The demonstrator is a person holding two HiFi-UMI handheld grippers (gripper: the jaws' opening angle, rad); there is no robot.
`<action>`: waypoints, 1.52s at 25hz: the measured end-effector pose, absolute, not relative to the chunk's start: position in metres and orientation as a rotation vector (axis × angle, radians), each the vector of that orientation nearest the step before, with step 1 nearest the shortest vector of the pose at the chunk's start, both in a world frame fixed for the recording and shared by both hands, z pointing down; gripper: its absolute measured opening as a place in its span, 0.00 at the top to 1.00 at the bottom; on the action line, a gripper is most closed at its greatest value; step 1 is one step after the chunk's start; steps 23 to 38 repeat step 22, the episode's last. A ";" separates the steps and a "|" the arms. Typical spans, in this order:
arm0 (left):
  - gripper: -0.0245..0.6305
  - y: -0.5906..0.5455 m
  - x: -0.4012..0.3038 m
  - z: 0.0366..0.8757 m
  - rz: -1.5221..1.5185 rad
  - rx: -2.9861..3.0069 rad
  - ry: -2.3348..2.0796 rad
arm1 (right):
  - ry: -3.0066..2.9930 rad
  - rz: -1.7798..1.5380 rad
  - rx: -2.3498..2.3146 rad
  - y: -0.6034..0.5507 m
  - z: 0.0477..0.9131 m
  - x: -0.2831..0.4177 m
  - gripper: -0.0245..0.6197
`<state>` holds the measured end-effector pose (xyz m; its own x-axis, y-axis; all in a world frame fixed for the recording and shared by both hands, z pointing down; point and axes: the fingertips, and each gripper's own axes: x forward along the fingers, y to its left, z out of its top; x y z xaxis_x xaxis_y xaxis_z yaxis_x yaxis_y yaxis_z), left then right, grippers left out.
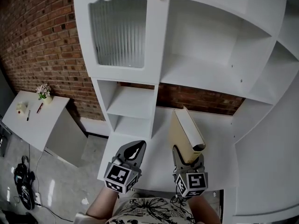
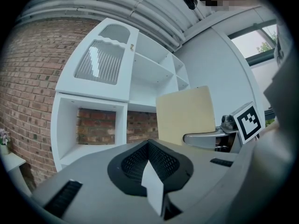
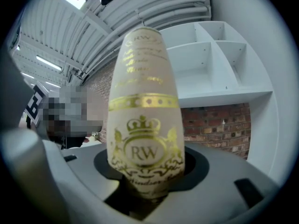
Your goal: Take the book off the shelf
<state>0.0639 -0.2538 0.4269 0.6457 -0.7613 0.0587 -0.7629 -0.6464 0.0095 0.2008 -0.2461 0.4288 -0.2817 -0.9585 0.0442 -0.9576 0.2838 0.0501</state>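
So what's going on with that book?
A person holds a gripper in each hand in front of a white shelf. The right gripper is clamped on a cream book with gold print and holds it up on end, out of the shelf's compartments. The left gripper is shut and holds nothing.

A home-like corner inside an industrial hall. White shelving (image 1: 135, 101) stands against a brick wall (image 1: 42, 41) beside a table (image 1: 44, 122) with flowers (image 1: 44, 90); a ribbed roof (image 3: 154, 3) with strip lights (image 3: 49, 62) runs overhead.
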 end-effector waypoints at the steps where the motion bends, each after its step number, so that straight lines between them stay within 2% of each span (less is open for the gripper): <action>1: 0.96 -0.255 0.065 0.428 0.083 2.816 -1.300 | -2.464 -0.018 1.839 -0.247 0.429 0.201 0.61; 38: 0.96 -0.285 0.070 0.424 0.063 2.829 -1.281 | -2.432 -0.010 1.881 -0.276 0.428 0.209 0.61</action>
